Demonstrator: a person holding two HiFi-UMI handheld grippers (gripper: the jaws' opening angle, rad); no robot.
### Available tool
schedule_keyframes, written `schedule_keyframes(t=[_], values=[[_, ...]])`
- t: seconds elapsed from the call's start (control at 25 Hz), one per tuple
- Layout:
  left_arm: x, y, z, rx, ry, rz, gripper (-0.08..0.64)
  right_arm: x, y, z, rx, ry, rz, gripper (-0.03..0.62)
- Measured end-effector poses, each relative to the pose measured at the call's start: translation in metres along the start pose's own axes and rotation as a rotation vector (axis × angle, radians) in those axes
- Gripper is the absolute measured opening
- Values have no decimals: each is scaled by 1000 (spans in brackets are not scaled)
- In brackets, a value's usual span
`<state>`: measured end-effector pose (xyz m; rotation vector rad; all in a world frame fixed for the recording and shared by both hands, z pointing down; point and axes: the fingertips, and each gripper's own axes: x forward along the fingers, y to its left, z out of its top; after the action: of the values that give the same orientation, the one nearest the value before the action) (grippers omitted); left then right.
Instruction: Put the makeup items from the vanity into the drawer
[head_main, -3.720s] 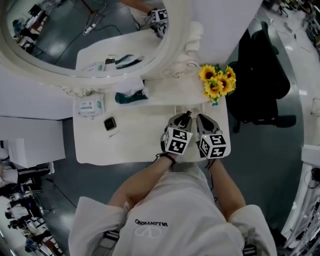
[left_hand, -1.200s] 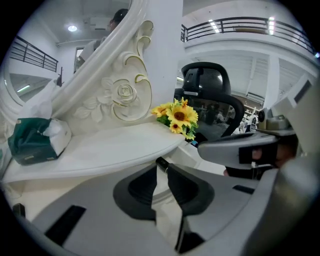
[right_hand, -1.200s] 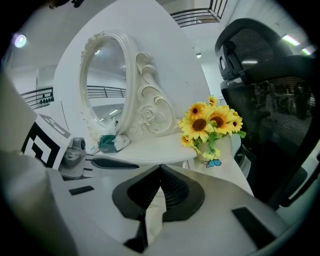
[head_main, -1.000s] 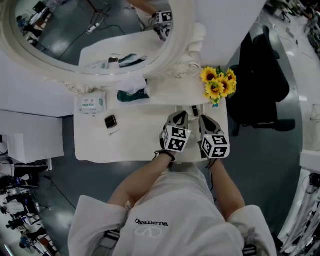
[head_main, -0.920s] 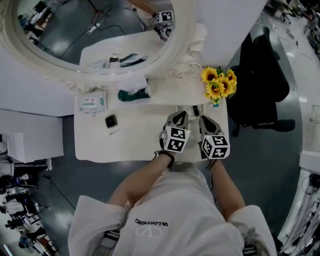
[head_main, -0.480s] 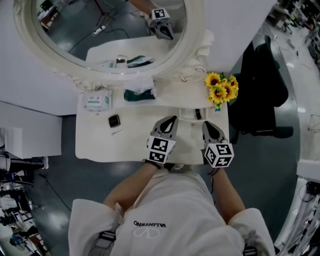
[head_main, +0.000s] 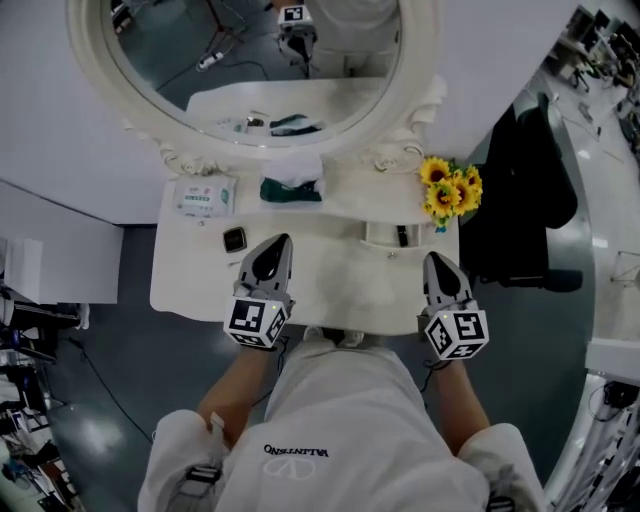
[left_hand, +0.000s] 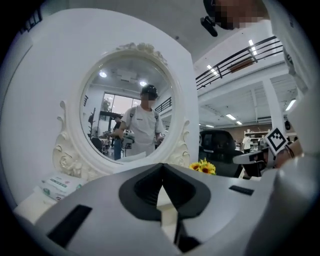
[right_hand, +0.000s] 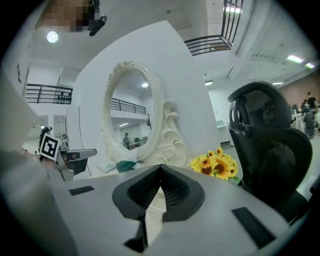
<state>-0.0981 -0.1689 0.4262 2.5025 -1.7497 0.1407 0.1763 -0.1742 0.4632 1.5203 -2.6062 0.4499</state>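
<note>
We were in a big lab hall. Mezzanine railings (left_hand: 239, 56), strip lights (right_hand: 295, 58) and an office chair (right_hand: 270, 145) showed it.

Looking down from my head view, the mirror (head_main: 260, 50) stands at the back of the table (head_main: 190, 280). Just before it lie a packet (head_main: 203, 196) on the left and a pouch (head_main: 290, 188) to its right. A small case (head_main: 235, 240) sits nearer me. Flowers (head_main: 450, 190) stand at the back right corner, with an open compartment (head_main: 385, 236) before them. A chair (head_main: 525, 200) stands right of the table. My left claw (head_main: 274, 242) is beside the case, and my right claw (head_main: 436, 260) is over the right front edge.
</note>
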Motion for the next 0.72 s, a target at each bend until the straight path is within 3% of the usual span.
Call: schedule_keyframes(t=[0.24, 0.72], values=[[-24, 21, 21, -3, -61, 57, 3, -18, -4, 13, 2, -33, -29, 11], [-33, 21, 12, -51, -50, 83, 3, -28, -2, 18, -9, -43, -25, 11]])
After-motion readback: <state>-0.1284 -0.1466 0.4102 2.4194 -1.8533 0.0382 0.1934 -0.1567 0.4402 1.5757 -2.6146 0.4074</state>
